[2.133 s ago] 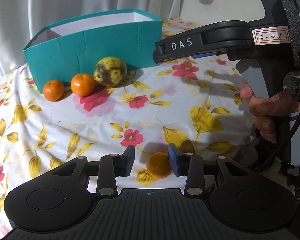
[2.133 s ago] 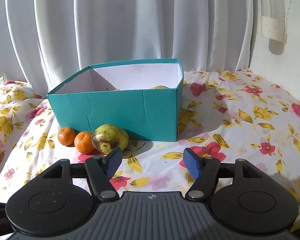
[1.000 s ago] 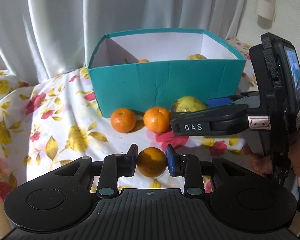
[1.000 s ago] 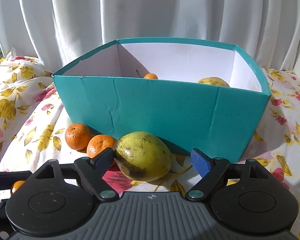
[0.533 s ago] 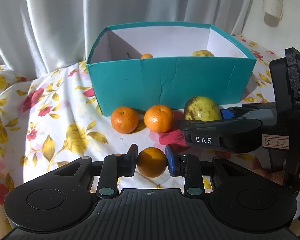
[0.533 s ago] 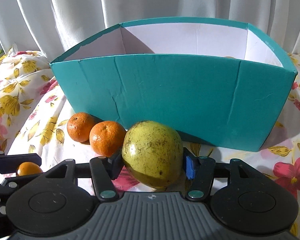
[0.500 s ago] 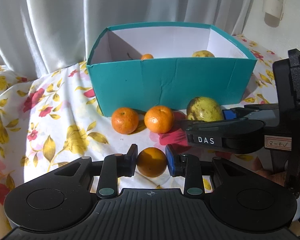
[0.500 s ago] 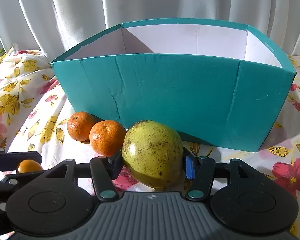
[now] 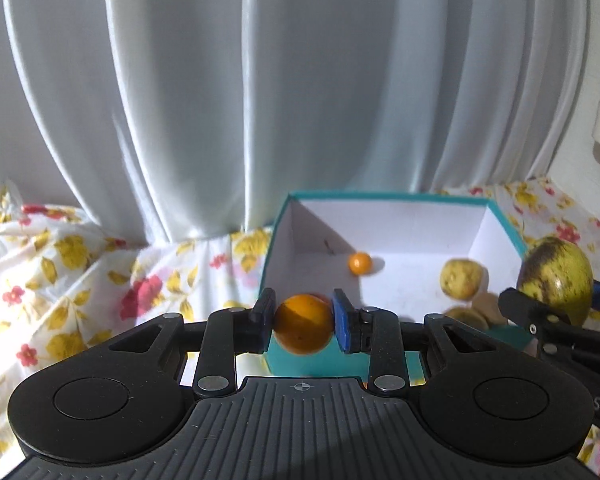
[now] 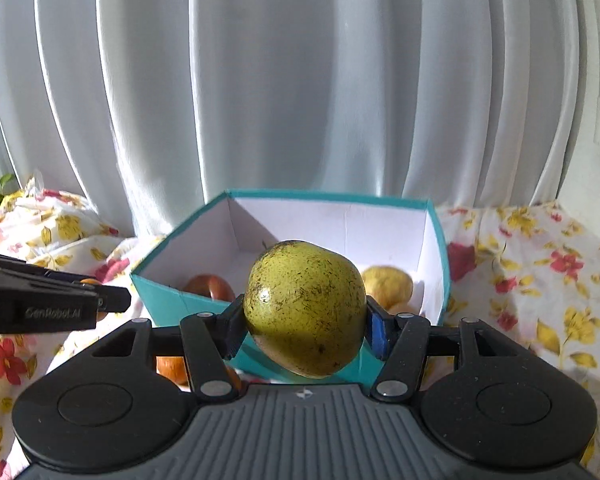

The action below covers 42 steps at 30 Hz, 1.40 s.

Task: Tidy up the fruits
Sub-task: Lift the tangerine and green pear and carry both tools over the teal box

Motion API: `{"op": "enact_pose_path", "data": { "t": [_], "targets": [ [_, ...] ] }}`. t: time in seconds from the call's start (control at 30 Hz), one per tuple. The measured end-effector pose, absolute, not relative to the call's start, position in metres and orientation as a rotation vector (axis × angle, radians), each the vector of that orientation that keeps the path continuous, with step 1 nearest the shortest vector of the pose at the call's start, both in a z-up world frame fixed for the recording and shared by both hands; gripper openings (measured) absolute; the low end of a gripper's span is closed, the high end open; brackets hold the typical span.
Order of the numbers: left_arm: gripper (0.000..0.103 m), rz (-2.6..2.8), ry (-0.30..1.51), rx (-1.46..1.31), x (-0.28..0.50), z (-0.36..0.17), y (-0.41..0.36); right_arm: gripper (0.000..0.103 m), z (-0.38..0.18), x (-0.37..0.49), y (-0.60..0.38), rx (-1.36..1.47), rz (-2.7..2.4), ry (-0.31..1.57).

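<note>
Two grippers carry fruit above a teal box.

The left gripper (image 9: 303, 322) pinches a small orange (image 9: 303, 325) at the teal box's (image 9: 504, 232) near-left corner; the right gripper (image 10: 306, 326), clamped on a speckled green fruit (image 10: 305, 306), holds it over the box's near wall. Inside the box lie a tiny orange fruit (image 9: 360, 264) and yellow fruits (image 9: 460, 280); beyond hangs a white curtain (image 9: 300, 80).

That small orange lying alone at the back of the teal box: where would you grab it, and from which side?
Grip the small orange across its widest middle, coming straight down from above. It is round, so any pair of sides serves, and the box walls likely block a sideways approach.
</note>
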<state>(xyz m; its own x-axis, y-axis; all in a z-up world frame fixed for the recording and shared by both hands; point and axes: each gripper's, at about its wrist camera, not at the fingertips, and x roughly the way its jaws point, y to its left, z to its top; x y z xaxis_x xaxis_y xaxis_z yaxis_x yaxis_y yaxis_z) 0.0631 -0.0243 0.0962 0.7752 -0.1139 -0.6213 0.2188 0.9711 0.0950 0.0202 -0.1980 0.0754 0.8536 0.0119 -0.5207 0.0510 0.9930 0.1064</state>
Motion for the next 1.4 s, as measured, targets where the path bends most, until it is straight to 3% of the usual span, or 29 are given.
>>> {"op": "enact_pose_path", "data": {
  "t": [0.17, 0.3, 1.4],
  "targets": [
    [0.034, -0.153, 0.568, 0.189, 0.083, 0.132, -0.044, 0.058, 0.117, 0.036, -0.208, 0.125, -0.063, 0.481],
    [0.034, -0.148, 0.584, 0.186, 0.09, 0.128, -0.048, 0.058, 0.13, 0.037, -0.212, 0.112, -0.113, 0.426],
    [0.034, -0.159, 0.75, 0.169, 0.137, 0.057, -0.035, 0.058, 0.065, 0.065, -0.206, 0.137, -0.209, 0.551]
  ]
}}
